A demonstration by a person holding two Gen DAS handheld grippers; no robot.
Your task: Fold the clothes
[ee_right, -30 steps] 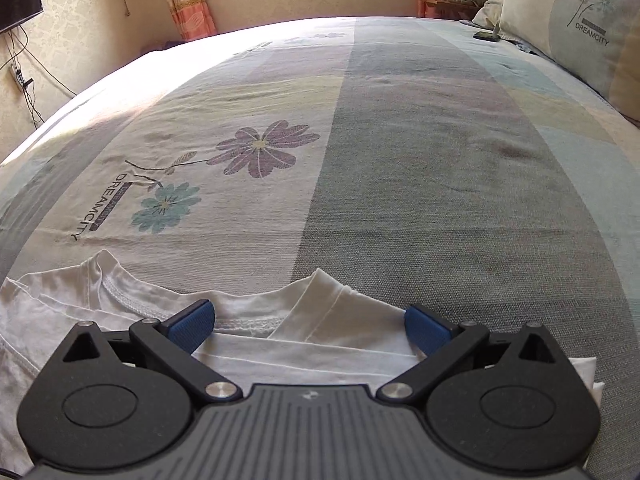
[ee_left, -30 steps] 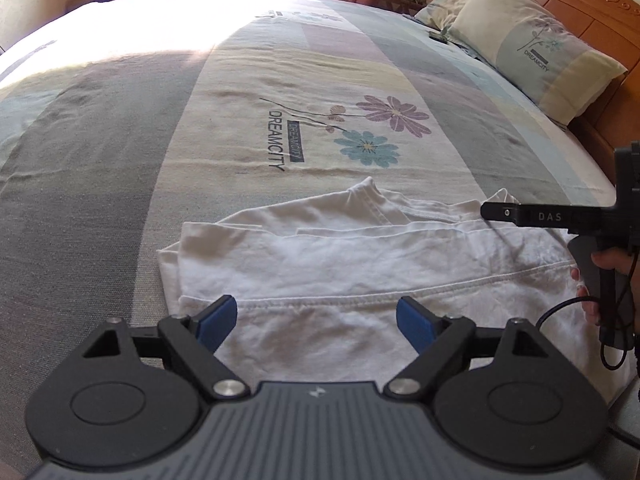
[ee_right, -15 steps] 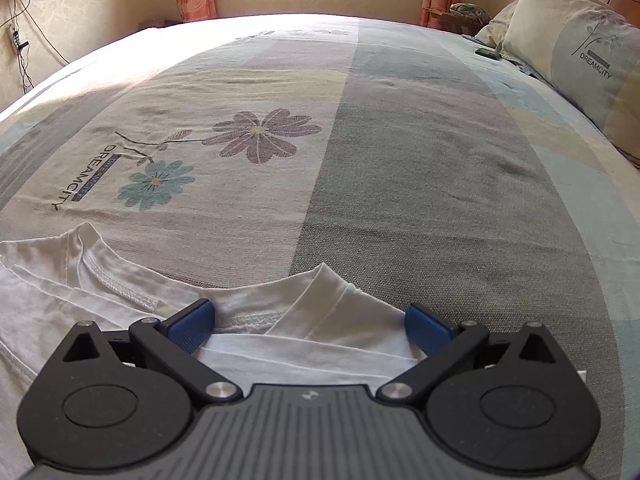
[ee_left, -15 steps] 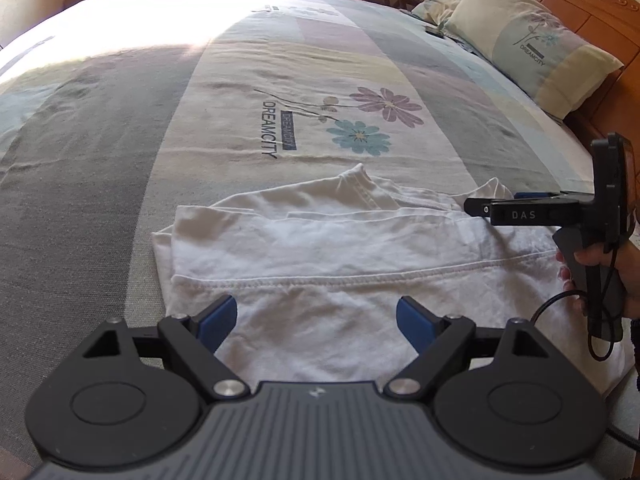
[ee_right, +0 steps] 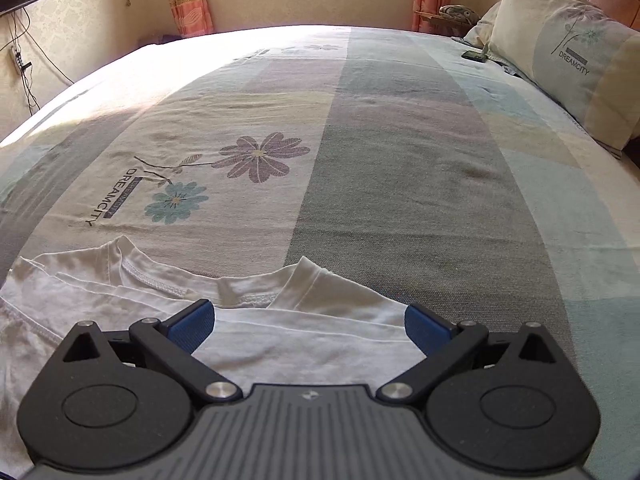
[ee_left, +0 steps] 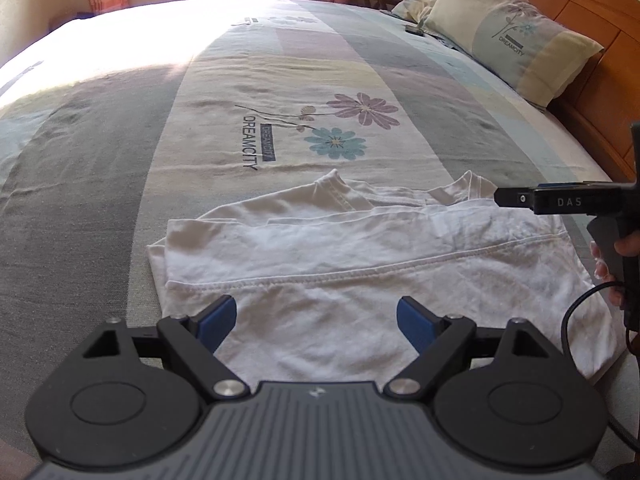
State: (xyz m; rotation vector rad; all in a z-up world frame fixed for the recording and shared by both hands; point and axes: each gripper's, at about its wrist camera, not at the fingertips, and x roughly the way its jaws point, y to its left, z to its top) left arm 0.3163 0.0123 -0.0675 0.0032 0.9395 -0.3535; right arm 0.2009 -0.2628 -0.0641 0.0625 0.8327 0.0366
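Note:
A white T-shirt (ee_left: 340, 256) lies partly folded on the bed, collar toward the flower print, a stitched hem running across its middle. It also shows in the right wrist view (ee_right: 280, 320). My left gripper (ee_left: 316, 320) is open and empty, its blue pads just above the shirt's near part. My right gripper (ee_right: 310, 322) is open and empty, over the shirt's folded sleeve and collar end. In the left wrist view the right gripper's side (ee_left: 560, 200) shows at the shirt's right end, held by a hand.
The bed (ee_left: 100, 160) carries a striped sheet with a flower print and "DREAMCITY" lettering (ee_left: 256, 140). Pillows (ee_left: 516, 44) lean on the wooden headboard (ee_left: 592, 12) at right. A small dark object (ee_right: 472, 55) lies near the pillows. Curtains and a nightstand stand beyond.
Both grippers have pulled back and risen slightly, so more of the shirt and room shows. The shirt lies as before. Both stay open.

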